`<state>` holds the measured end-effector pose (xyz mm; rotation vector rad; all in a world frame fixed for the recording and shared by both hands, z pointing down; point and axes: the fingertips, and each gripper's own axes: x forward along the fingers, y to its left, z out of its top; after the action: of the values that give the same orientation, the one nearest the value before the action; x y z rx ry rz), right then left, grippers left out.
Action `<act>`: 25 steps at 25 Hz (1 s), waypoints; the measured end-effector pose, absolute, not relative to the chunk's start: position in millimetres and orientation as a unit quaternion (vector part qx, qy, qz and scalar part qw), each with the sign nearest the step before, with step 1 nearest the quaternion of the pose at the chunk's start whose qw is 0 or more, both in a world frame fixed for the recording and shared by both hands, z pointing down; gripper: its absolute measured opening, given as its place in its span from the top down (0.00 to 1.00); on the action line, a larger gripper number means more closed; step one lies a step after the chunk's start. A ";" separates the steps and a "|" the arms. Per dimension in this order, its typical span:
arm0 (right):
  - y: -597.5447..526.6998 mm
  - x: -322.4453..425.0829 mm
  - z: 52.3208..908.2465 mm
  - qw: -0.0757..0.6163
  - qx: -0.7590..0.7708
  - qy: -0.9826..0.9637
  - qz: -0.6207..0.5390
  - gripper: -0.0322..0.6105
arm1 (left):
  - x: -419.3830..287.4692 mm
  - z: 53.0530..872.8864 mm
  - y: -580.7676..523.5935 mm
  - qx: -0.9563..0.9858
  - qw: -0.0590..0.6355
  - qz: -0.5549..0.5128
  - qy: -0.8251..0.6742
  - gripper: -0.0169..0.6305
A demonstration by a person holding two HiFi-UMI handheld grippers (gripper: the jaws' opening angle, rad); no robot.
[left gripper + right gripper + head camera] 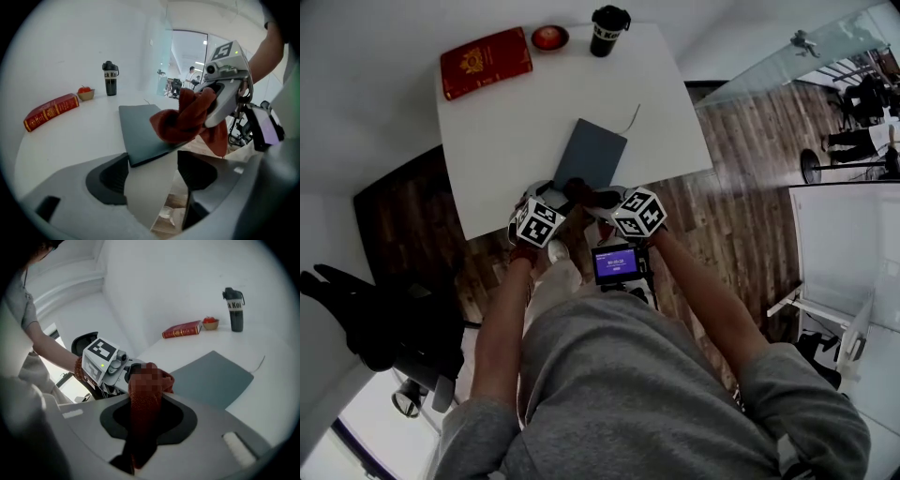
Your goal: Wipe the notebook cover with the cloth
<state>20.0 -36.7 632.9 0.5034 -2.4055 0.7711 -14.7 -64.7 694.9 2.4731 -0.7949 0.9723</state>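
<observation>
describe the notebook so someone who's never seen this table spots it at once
On the white square table, look at the near edge by the person. The flat slate-grey rectangular notebook lies there, a rust-red cloth at its near end; the far red hardcover book is thicker and gold-printed.

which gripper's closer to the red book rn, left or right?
Left. The left gripper sits at the notebook's near edge, on the red book's side; the right gripper, shut on the cloth, is beside it, farther over.
</observation>
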 end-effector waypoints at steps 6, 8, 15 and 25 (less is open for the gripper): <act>-60.9 30.5 566.6 0.248 0.237 -0.925 0.166 0.81 | -21.4 619.7 -61.4 0.906 0.138 0.263 -0.301 0.51; -73.5 32.6 534.5 0.217 0.269 -0.929 0.135 0.81 | -26.1 583.2 -68.1 0.912 0.113 0.224 -0.323 0.54; -90.7 24.7 400.5 0.086 0.358 -0.929 0.036 0.81 | -49.6 431.5 -94.6 0.906 0.031 0.059 -0.418 0.69; -72.7 14.4 336.8 0.058 0.418 -0.906 -0.033 0.82 | -75.8 332.9 -79.6 0.863 -0.031 -0.044 -0.502 0.97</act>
<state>14.4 -72.7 336.8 1.2651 -2.7459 -0.1011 -75.8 -79.6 332.9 2.7671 -1.6081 -0.1408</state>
